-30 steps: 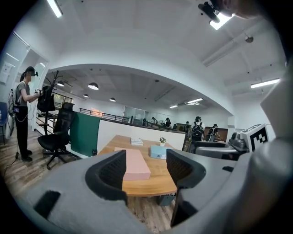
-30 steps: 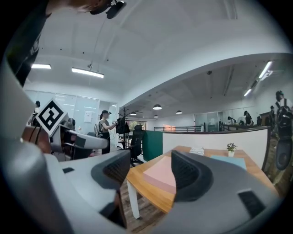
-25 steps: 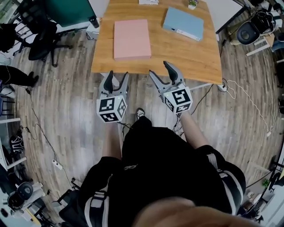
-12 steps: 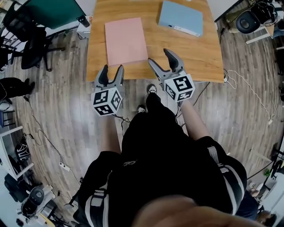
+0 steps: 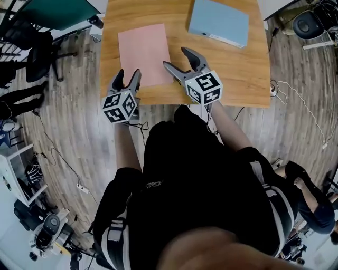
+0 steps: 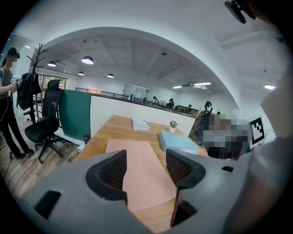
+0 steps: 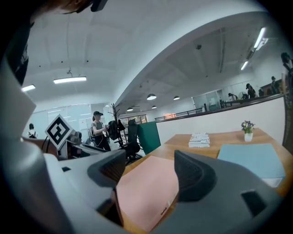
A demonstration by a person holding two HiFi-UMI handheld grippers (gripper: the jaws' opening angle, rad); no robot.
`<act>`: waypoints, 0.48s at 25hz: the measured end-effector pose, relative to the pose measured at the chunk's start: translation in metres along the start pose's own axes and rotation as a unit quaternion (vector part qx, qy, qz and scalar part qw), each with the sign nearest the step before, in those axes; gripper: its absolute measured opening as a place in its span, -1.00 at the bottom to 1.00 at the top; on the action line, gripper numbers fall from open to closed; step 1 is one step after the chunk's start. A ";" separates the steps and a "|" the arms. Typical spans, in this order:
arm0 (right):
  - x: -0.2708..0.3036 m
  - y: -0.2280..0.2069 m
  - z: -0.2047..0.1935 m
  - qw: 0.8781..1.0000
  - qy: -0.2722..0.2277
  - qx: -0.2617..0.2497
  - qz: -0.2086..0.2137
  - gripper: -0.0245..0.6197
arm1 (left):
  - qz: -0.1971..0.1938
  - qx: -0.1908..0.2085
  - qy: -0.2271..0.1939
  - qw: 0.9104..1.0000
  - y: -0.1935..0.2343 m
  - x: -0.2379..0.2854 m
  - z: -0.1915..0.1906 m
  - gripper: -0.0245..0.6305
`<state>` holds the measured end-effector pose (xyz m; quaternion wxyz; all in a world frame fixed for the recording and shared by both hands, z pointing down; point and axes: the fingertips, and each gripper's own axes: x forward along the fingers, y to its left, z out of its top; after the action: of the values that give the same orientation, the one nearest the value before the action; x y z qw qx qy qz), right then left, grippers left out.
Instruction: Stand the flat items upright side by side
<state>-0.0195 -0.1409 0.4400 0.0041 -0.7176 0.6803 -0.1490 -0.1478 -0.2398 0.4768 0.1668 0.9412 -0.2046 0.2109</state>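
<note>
A pink folder (image 5: 143,53) lies flat on the wooden table (image 5: 237,79), near its front left. A light blue binder (image 5: 218,22) lies flat at the back right. My left gripper (image 5: 127,78) hovers at the table's front edge, just left of the pink folder (image 6: 145,171), open and empty. My right gripper (image 5: 177,59) is over the pink folder's (image 7: 149,189) near right corner; its jaws are opening and nothing is between them. The blue binder (image 7: 249,160) shows to the right in the right gripper view.
A stack of white papers (image 6: 139,123) and a small potted plant (image 6: 173,124) sit at the table's far end. A green partition (image 5: 58,11) and black office chairs (image 5: 24,42) stand to the left. Cables run across the wooden floor (image 5: 301,121).
I have stepped up to the table. Both grippers moved forward from over the floor to the table's front edge, and the right jaws have spread wider.
</note>
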 end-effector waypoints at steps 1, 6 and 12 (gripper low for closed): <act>0.006 -0.004 -0.004 1.000 0.008 0.009 0.004 0.12 | 0.004 -0.004 0.012 1.000 0.004 0.006 -0.004 -0.10; 0.037 -0.021 -0.037 0.997 0.064 0.041 0.026 0.15 | 0.032 -0.014 0.077 0.996 0.026 0.033 -0.026 -0.09; 0.067 -0.032 -0.078 0.989 0.117 0.080 0.043 0.16 | 0.016 -0.018 0.148 0.989 0.041 0.063 -0.055 -0.04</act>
<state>-0.0038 -0.1888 0.5356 -0.0117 -0.6629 0.6919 -0.2858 -0.1326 -0.2730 0.5625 0.2084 0.8930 -0.1964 0.3473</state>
